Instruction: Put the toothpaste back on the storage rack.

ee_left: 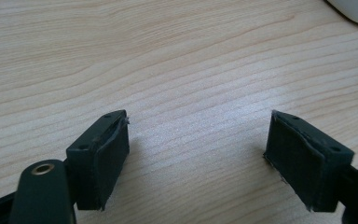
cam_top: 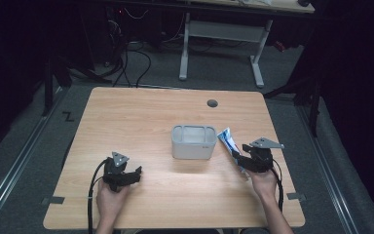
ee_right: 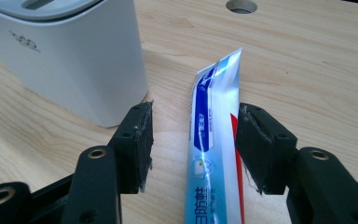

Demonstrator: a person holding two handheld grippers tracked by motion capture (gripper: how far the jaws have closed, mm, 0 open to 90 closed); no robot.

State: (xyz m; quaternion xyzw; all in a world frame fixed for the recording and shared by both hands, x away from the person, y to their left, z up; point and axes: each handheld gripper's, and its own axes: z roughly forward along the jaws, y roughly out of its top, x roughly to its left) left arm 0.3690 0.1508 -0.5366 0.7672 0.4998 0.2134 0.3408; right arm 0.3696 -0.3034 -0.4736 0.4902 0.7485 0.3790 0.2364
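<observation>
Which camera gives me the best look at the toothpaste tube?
The right gripper view: the toothpaste tube lies on the table between that gripper's open jaws, its blue and white print legible. The high view shows it small, right of the white container, partly hidden by the right gripper. The left gripper view offers bare tabletop.

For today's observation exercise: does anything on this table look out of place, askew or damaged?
Little stands out. The toothpaste tube lies flat on the table beside the white container, between the open jaws of the right claw. Its pads look frayed at the edges. Nothing is spilled.
</observation>
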